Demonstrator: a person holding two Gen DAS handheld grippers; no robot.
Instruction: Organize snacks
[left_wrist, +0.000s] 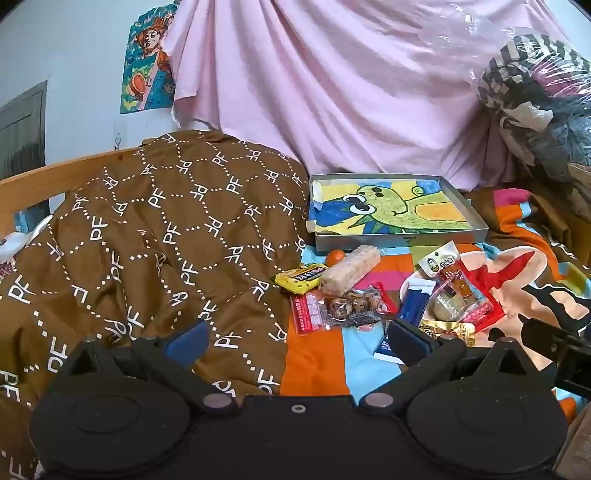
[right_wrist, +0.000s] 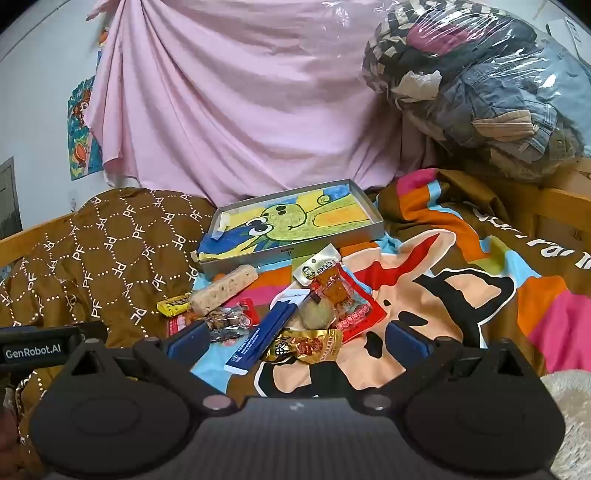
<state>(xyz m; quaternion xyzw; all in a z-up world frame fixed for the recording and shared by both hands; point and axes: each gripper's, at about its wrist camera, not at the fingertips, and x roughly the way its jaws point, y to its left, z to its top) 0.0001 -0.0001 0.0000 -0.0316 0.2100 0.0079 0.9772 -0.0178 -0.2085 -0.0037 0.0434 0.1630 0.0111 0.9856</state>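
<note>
Far left: brown quilted blanket with white dotted lattice and "PF" print (left_wrist: 155, 236), crumpled, soft folds, heaped against a wooden bed rail (left_wrist: 44, 177). Behind it, a cartoon poster (left_wrist: 147, 62) on the pale wall and a draped pink cotton sheet (left_wrist: 332, 81), heavily creased.

Left gripper (left_wrist: 295, 336): jaws spread wide, blue pads, nothing between them, hovering over the blanket edge and the near end of the snack pile.

Snacks lie loose on the bed's multicoloured cartoon-print cover (right_wrist: 424, 295), bunched between the two grippers. Left to right: small yellow foil packet (left_wrist: 299, 278); pale speckled rice-bar in clear wrap (left_wrist: 351, 269), long, rounded ends; a small orange round thing (left_wrist: 335, 256) behind it, can't tell what; clear-and-red crinkly pouch of brown nuts (left_wrist: 343, 308); flat blue-and-white rectangular sachet (right_wrist: 266, 336); round greenish-beige ball in clear film (right_wrist: 317, 314); gold foil packet with red print (right_wrist: 306, 345); red glossy pouch with orange-brown contents and white top tab (right_wrist: 343, 295).

Just behind the pile: shallow grey rectangular metal tray (left_wrist: 399, 242), thin upright rim, lined with a crayon drawing of a green cartoon dinosaur. No snack in it.

Right gripper (right_wrist: 295, 336): jaws also fully apart, pads either side of the sachet and gold packet, not touching either.

Far right: clear plastic bag stuffed with folded clothes (right_wrist: 480, 85), shiny, wrinkled.
</note>
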